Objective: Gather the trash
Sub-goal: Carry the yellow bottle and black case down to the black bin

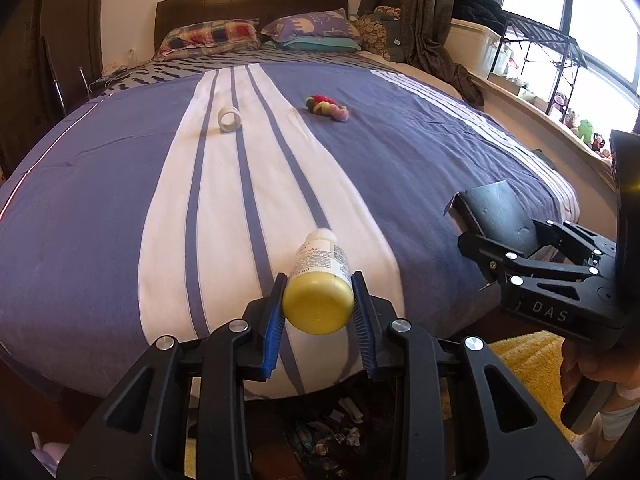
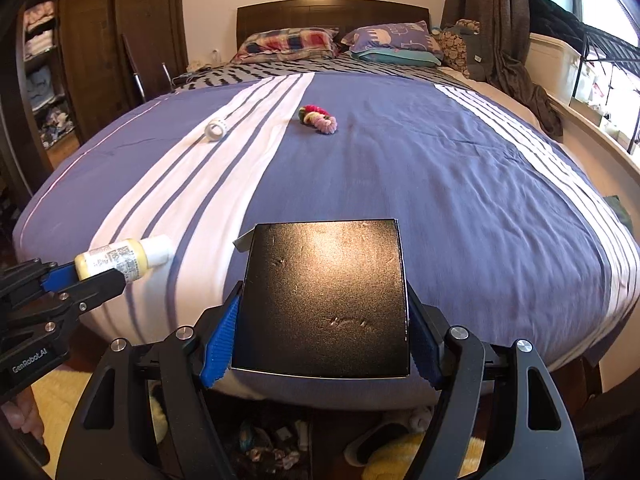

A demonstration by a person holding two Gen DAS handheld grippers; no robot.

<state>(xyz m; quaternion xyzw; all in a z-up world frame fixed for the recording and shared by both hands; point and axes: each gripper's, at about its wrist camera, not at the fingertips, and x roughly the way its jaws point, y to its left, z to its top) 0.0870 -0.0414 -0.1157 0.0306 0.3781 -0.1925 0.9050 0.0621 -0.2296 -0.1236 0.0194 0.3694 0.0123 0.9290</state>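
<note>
My left gripper [image 1: 318, 300] is shut on a small yellow bottle [image 1: 318, 280] with a white cap, held over the foot of the bed; the same bottle [image 2: 124, 260] shows at the left of the right wrist view. My right gripper [image 2: 322, 336] is shut on a flat black box [image 2: 324, 300], also seen from the side as the box [image 1: 500, 212] at the right of the left wrist view. On the blue and white striped bedspread [image 1: 400, 152] lie a white tape roll [image 1: 228, 119] and a bundle of colourful hair ties [image 1: 326, 107].
Pillows [image 1: 280, 34] lie by the dark headboard. Small scraps of litter [image 2: 264, 444] and a yellow rug [image 1: 528, 364] are on the floor below the bed's foot. A dark wardrobe [image 2: 104, 40] stands left; a metal rack [image 1: 540, 52] and windowsill clutter are right.
</note>
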